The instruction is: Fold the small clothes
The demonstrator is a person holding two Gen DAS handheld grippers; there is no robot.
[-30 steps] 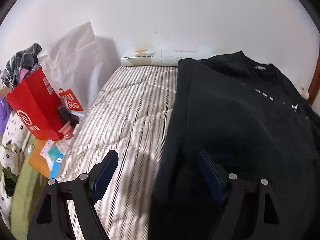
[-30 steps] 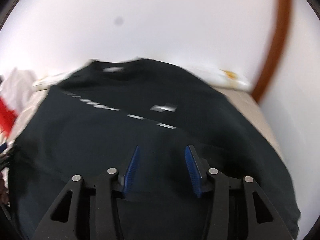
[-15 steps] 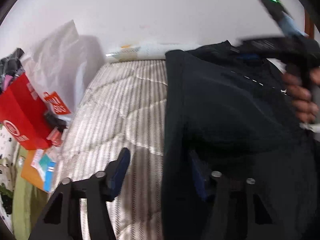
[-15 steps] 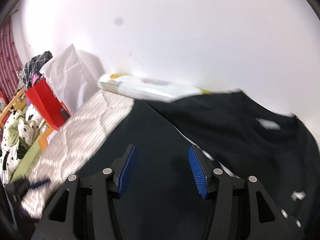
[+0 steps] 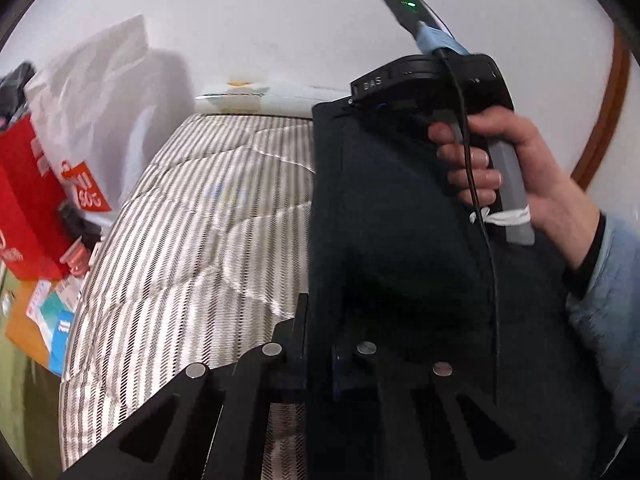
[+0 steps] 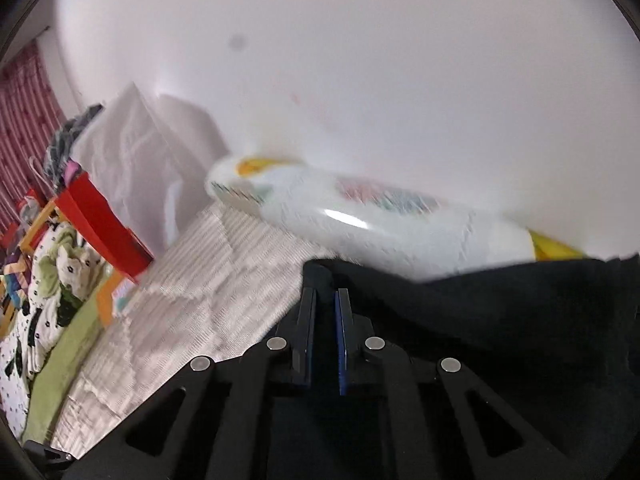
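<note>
A black shirt (image 5: 400,220) lies flat on the right half of a striped mattress (image 5: 208,220). In the left wrist view my left gripper (image 5: 320,320) sits at the shirt's near left edge, its jaws closing with the fabric pinched between them. At the shirt's far left corner a hand (image 5: 520,168) holds the right gripper's handle. In the right wrist view my right gripper (image 6: 325,292) is closing on that corner of the black shirt (image 6: 500,312), and cloth fills the narrow gap between its blue pads.
A white printed package (image 6: 380,216) lies along the wall at the mattress head. Left of the bed stand a red bag (image 5: 28,200), a white plastic bag (image 5: 92,92) and small boxes (image 5: 44,312). Green patterned bedding (image 6: 52,280) lies lower left.
My left jaws went from wide open to closed on the shirt's near edge. My right gripper swept left across the shirt to its far left corner and closed there.
</note>
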